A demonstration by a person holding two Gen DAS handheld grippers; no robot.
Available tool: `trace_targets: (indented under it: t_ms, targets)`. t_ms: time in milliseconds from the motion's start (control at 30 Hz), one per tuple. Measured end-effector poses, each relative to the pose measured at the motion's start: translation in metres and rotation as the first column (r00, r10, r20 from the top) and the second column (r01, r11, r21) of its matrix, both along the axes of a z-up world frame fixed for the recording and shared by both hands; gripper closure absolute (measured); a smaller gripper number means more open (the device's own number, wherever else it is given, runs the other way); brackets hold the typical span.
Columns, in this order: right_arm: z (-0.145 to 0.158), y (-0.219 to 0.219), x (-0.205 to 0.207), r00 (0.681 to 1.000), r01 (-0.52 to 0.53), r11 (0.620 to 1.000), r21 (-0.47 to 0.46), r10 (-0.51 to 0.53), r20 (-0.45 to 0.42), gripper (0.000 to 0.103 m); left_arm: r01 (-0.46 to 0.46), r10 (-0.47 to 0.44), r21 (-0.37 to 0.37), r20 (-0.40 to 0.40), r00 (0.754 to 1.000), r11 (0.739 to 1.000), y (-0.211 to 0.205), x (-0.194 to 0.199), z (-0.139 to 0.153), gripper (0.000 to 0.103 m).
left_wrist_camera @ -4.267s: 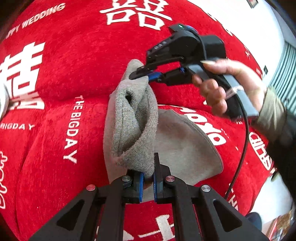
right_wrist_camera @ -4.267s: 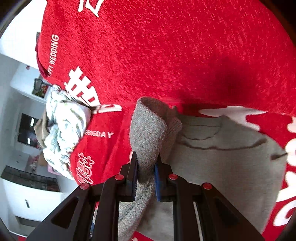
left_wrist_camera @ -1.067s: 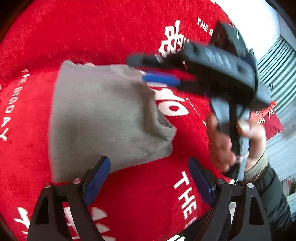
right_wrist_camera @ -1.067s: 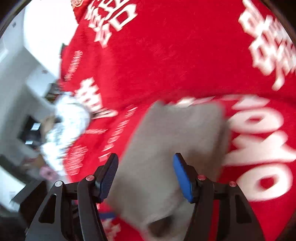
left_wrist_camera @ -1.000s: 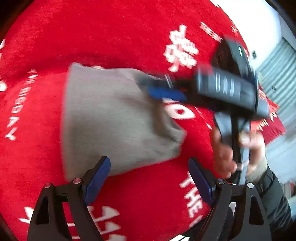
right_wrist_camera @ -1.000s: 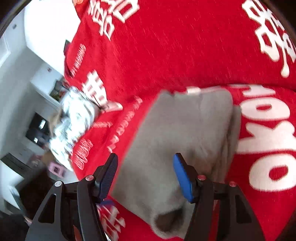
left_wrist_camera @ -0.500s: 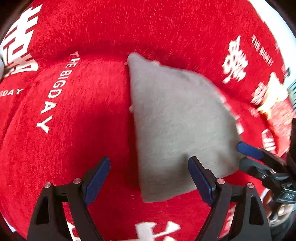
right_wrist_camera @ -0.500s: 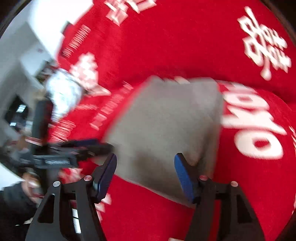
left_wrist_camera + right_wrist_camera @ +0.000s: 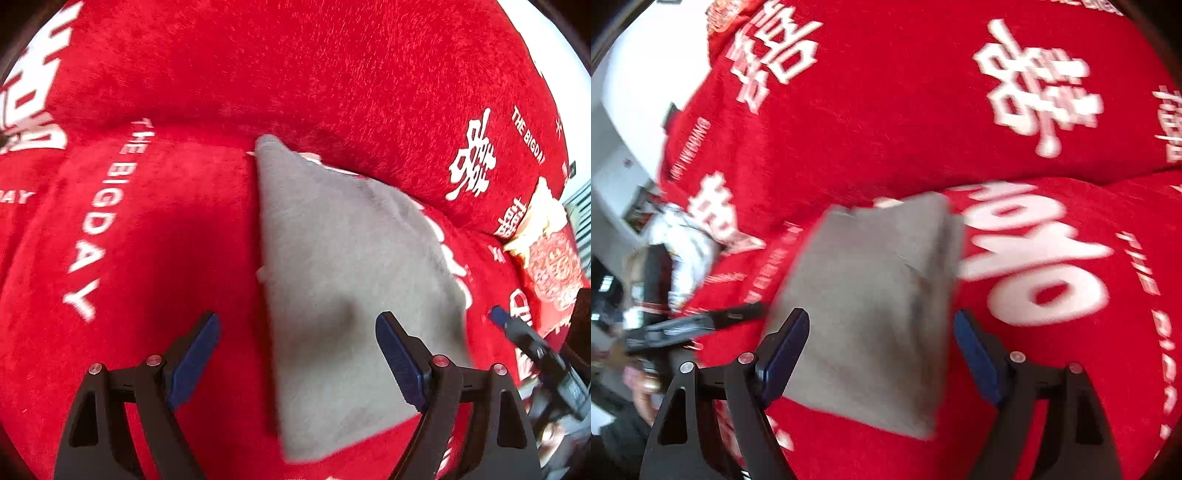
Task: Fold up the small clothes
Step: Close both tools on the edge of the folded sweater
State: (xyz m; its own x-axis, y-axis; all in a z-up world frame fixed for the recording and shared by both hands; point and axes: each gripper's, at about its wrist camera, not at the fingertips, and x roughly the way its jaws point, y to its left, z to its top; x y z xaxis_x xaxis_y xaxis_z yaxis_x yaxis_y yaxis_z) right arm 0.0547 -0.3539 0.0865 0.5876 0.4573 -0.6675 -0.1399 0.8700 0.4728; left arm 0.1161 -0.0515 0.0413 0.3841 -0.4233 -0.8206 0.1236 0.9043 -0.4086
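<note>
A folded grey garment [image 9: 347, 280] lies flat on the red sofa cover [image 9: 155, 258]; it also shows in the right wrist view [image 9: 871, 295]. My left gripper [image 9: 297, 363] is open and empty, hovering above the garment's near left edge. My right gripper [image 9: 882, 354] is open and empty, hovering over the garment's near end. The right gripper's tip [image 9: 517, 332] shows at the right edge of the left wrist view. The left gripper [image 9: 687, 325] shows at the left of the right wrist view, beside the garment.
The red cover carries white lettering [image 9: 99, 221] and characters [image 9: 1041, 103]. A pile of pale patterned clothes [image 9: 683, 236] lies at the sofa's left end. A red and gold cushion [image 9: 550, 254] sits at the right. A white wall [image 9: 639, 74] stands behind.
Both grippers let go of the grey garment, opened and drew back. The garment now lies folded flat. The right gripper left the middle of the left view for its right edge.
</note>
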Motion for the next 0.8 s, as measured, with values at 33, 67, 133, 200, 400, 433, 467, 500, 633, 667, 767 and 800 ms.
trace_targets:
  t_ms: [33, 67, 133, 200, 400, 433, 467, 500, 633, 667, 767, 800]
  targets:
    - [0.000, 0.005, 0.008, 1.000, -0.026, 0.999, 0.044, 0.026, 0.001, 0.019, -0.004, 0.004, -0.012, -0.007, 1.000, 1.000, -0.004, 0.004, -0.002, 0.016]
    - [-0.002, 0.012, 0.016, 0.999, -0.045, 0.996, 0.076, 0.045, -0.003, 0.019, -0.010, 0.010, -0.014, -0.016, 1.000, 1.000, -0.008, 0.010, -0.004, 0.016]
    - [-0.015, 0.020, 0.033, 0.998, -0.055, 0.996, 0.075, 0.058, -0.037, 0.019, -0.019, 0.020, 0.028, -0.025, 0.999, 0.999, -0.020, 0.016, -0.010, 0.016]
    - [-0.030, 0.028, 0.049, 0.995, -0.046, 0.999, 0.021, 0.048, -0.086, 0.020, -0.015, 0.017, 0.095, -0.020, 1.000, 0.995, -0.031, 0.020, -0.020, 0.016]
    - [-0.046, 0.035, 0.070, 0.996, -0.044, 0.997, -0.067, 0.039, -0.080, 0.020, 0.000, 0.001, 0.110, -0.011, 1.000, 0.994, -0.038, 0.028, -0.036, 0.016]
    - [-0.044, 0.036, 0.073, 0.997, -0.035, 0.995, -0.093, 0.027, -0.077, 0.020, 0.001, 0.000, 0.112, -0.014, 1.000, 0.994, -0.040, 0.029, -0.035, 0.016]
    - [-0.039, 0.034, 0.071, 0.998, -0.015, 0.993, -0.120, 0.007, -0.065, 0.020, -0.002, 0.002, 0.120, -0.007, 1.000, 0.993, -0.039, 0.029, -0.033, 0.016]
    - [-0.033, 0.032, 0.068, 0.999, 0.016, 0.987, -0.160, -0.023, -0.045, 0.020, -0.002, 0.001, 0.129, 0.006, 1.000, 0.992, -0.038, 0.027, -0.030, 0.016]
    - [-0.032, 0.009, 0.062, 0.997, 0.050, 0.984, -0.172, -0.060, -0.049, 0.012, 0.029, -0.032, 0.134, 0.020, 0.999, 0.991, -0.037, 0.029, -0.031, 0.016]
    - [-0.038, 0.005, 0.065, 0.994, 0.058, 0.983, -0.172, -0.073, -0.082, 0.012, 0.032, -0.033, 0.118, 0.008, 0.999, 0.993, -0.037, 0.031, -0.033, 0.016]
    - [-0.059, -0.006, 0.075, 0.982, 0.078, 0.991, -0.113, -0.096, -0.165, 0.012, 0.038, -0.037, 0.043, -0.035, 0.999, 0.998, -0.036, 0.035, -0.042, 0.016]
    - [-0.069, -0.008, 0.081, 0.976, 0.072, 0.996, -0.056, -0.082, -0.202, 0.012, 0.045, -0.043, 0.021, -0.051, 0.998, 0.999, -0.038, 0.036, -0.045, 0.016]
